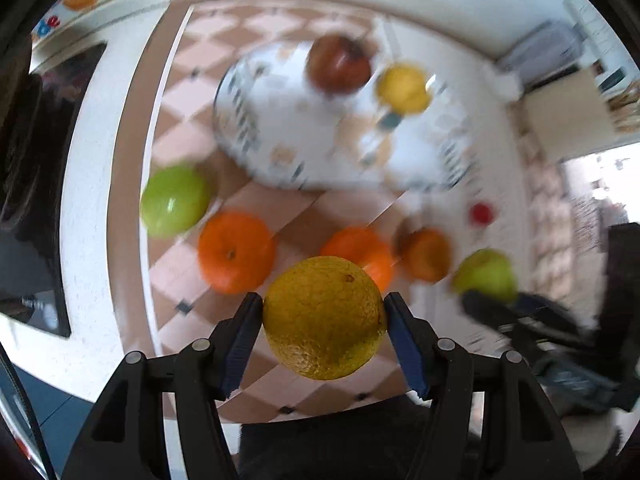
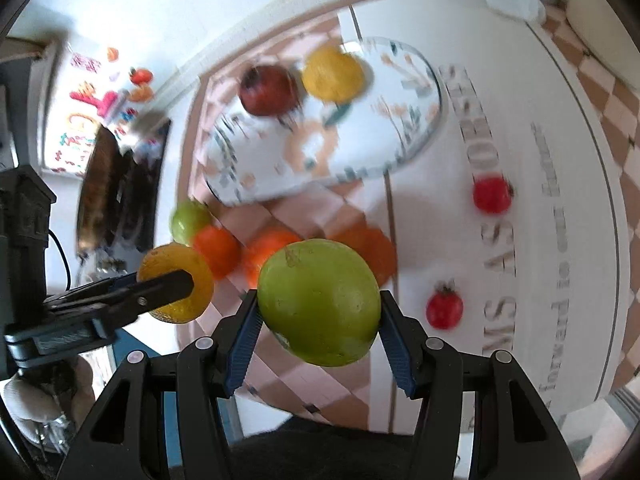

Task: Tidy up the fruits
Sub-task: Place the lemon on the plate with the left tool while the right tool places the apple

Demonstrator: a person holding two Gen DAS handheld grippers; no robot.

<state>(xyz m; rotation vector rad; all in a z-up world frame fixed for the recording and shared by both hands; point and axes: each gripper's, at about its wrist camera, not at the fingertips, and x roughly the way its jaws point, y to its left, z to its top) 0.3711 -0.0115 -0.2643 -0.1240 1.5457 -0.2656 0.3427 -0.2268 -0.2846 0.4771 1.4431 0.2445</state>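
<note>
Here we see the left gripper [image 1: 324, 316] pinching a yellow-green citrus fruit [image 1: 324, 318] between its blue pads, above the checkered tablecloth [image 1: 180, 268]. The right gripper [image 2: 318, 312] clamps a green fruit [image 2: 318, 302] likewise. On the patterned tray [image 2: 400, 136] rest a dark red apple [image 2: 268, 90] and a yellow fruit [image 2: 332, 74]. Three oranges [image 1: 236, 252] and a green apple [image 1: 174, 202] lie near the tray; two small tomatoes [image 2: 444, 308] sit well apart.

Pitted, matt orange [image 1: 324, 318]; smooth, glossy green apple [image 2: 318, 302].
</note>
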